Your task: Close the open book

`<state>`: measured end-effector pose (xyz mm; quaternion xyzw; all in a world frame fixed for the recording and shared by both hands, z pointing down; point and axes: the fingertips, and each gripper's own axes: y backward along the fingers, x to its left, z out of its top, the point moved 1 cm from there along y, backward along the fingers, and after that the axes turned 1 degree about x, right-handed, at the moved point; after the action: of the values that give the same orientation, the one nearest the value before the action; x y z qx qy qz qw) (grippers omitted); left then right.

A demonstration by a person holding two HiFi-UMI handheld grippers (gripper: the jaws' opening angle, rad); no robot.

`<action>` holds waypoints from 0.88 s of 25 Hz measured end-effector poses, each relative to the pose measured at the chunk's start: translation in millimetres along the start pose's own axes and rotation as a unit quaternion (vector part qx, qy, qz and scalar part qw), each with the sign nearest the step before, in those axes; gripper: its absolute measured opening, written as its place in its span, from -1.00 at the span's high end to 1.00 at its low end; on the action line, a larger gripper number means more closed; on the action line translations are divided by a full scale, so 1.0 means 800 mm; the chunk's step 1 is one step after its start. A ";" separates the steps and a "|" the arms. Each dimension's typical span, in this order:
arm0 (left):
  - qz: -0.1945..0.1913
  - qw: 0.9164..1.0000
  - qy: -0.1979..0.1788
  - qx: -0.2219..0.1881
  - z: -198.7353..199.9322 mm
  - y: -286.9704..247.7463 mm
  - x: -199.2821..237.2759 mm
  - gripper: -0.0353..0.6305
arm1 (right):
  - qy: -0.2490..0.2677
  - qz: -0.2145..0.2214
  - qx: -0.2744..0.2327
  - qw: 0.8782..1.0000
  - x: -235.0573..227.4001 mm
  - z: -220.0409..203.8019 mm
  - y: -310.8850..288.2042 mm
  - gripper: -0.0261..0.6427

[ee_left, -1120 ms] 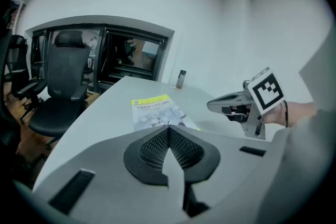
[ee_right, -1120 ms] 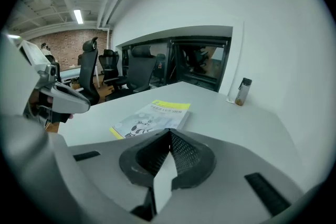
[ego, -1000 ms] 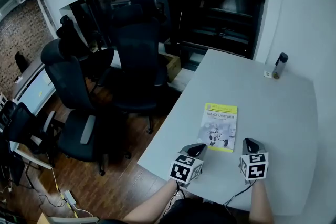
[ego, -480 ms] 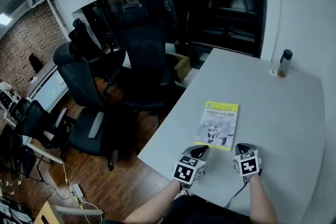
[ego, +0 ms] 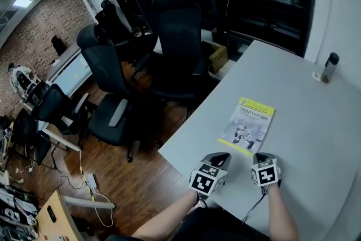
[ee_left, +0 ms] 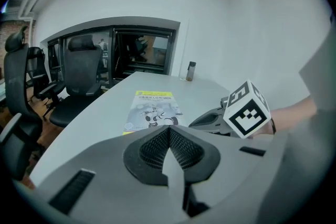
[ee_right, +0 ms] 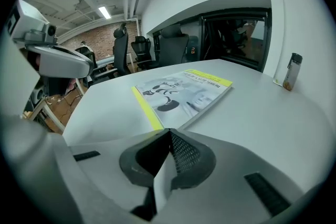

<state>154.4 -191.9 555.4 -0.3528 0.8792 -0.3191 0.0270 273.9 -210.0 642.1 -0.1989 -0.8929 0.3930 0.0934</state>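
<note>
The left claw (ego: 221,157) and the right claw (ego: 263,156) are held side by side above the near edge of the grey table (ego: 316,138). Each has its jaws pressed together, with nothing between them. Just beyond them, clear of both, the book (ego: 248,126) lies flat and already closed, front cover up. The pale cover shows a cartoon robot. A yellow band across its far end carries dark print too small to read, and a yellow strip runs along the spine. At the table's far right corner a bottle (ego: 329,66) stands upright with a small white card (ego: 316,76) just beside it. Black office chairs (ego: 175,48) stand past the table's left edge.
</note>
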 end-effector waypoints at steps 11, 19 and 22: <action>0.014 0.998 0.007 -0.062 0.006 0.069 0.018 0.88 | -0.015 0.000 -0.074 0.997 0.039 0.050 0.038 0.91; -0.017 0.990 -0.019 -0.142 0.035 0.166 -0.014 0.88 | -0.050 0.010 -0.220 0.974 0.118 0.101 0.185 0.91; -0.029 0.986 -0.033 -0.160 0.036 0.204 -0.035 0.88 | -0.052 0.014 -0.259 0.964 0.152 0.109 0.236 0.91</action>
<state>84.7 -100.6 433.0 -0.3884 0.9069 -0.1630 -0.0101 188.8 -100.0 444.8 -0.2082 -0.9649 0.1594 -0.0139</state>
